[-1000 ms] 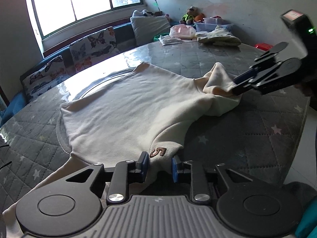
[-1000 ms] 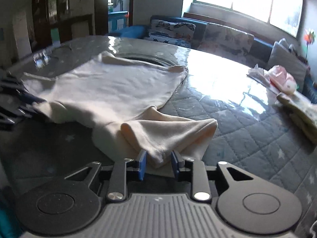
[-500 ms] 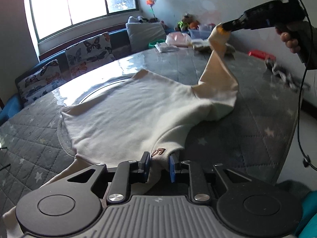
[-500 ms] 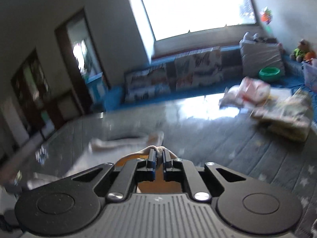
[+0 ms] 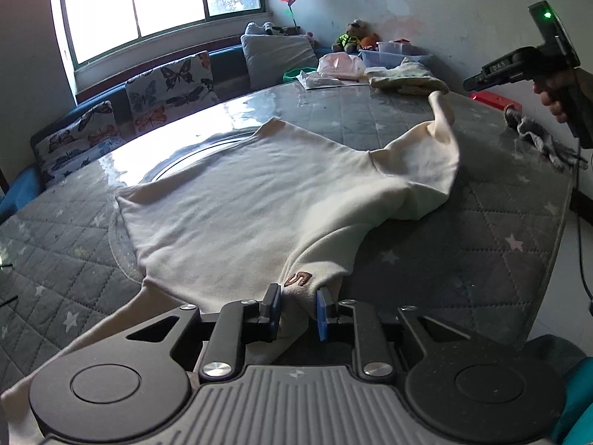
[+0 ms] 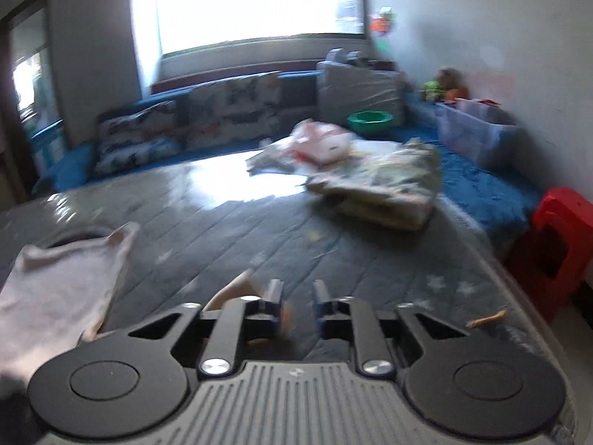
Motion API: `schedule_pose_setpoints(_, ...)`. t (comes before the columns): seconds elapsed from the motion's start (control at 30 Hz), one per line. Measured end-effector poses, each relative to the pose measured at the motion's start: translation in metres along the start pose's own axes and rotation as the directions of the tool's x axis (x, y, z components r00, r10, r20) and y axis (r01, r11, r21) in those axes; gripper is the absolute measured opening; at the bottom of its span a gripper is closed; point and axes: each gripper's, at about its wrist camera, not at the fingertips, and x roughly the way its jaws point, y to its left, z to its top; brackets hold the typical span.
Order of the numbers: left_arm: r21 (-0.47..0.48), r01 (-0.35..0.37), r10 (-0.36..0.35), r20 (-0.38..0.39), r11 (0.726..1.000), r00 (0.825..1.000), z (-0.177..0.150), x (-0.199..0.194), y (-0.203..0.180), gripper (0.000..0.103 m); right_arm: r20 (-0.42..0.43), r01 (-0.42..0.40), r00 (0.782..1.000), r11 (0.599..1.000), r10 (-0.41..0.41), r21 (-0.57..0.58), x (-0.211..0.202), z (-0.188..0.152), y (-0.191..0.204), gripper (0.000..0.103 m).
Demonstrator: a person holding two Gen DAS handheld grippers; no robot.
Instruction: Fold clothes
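Note:
A cream sweatshirt [image 5: 259, 200] lies spread on the grey quilted table [image 5: 463, 244]. My left gripper [image 5: 298, 307] is shut on its near edge, just below a brown "5" mark [image 5: 298, 279]. The right sleeve [image 5: 437, 141] stands up in mid-air with nothing gripping its tip. My right gripper [image 5: 469, 83], held by a hand, hovers up and to the right of that tip, apart from it. In the blurred right wrist view the right gripper [image 6: 296, 296] has its jaws opening, and the sleeve end [image 6: 233, 291] shows just left of them, not between the pads.
Folded clothes [image 6: 385, 193] and a pink bag [image 5: 339, 66] sit at the table's far side. A grey rag [image 5: 537, 137] lies near the right edge. A red stool [image 6: 556, 237] stands beside the table. Cushions line the sofa [image 5: 166, 89] under the window.
The right gripper pinched the sleeve, lifted it up and rightward, then let go; the sleeve now hangs free and drops. The left gripper kept its hold and stayed put.

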Motion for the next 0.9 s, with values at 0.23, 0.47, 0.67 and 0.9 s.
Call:
schedule_pose_setpoints(0.23, -0.015, -0.019, 0.020, 0.020, 1.000, 1.000, 0.003, -0.004, 0.001, 0.022, -0.117, -0.170, 0.979, 0.985, 0.166, -0.027, 0.021, -0.032, 0.037, 0.039)
schedule_pose_setpoints(0.47, 0.007, -0.027, 0.027, 0.026, 1.000, 0.999, 0.000, -0.010, -0.001, 0.025, -0.123, -0.067, 0.989, 0.995, 0.076, 0.079, 0.028, -0.048, 0.023, 0.039)
schedule_pose_setpoints(0.67, 0.087, -0.020, 0.015, 0.066, 0.996, 0.998, -0.001, -0.017, -0.019, 0.038, -0.125, -0.055, 0.989, 0.982, 0.079, 0.183, 0.037, -0.049, 0.003, 0.036)
schedule_pose_setpoints(0.9, 0.143, -0.019, 0.011, 0.055, 0.990, 0.998, -0.004, -0.009, -0.029, 0.039, -0.022, -0.042, 0.999, 0.999, 0.042, 0.031, 0.023, -0.035, 0.019, 0.004)
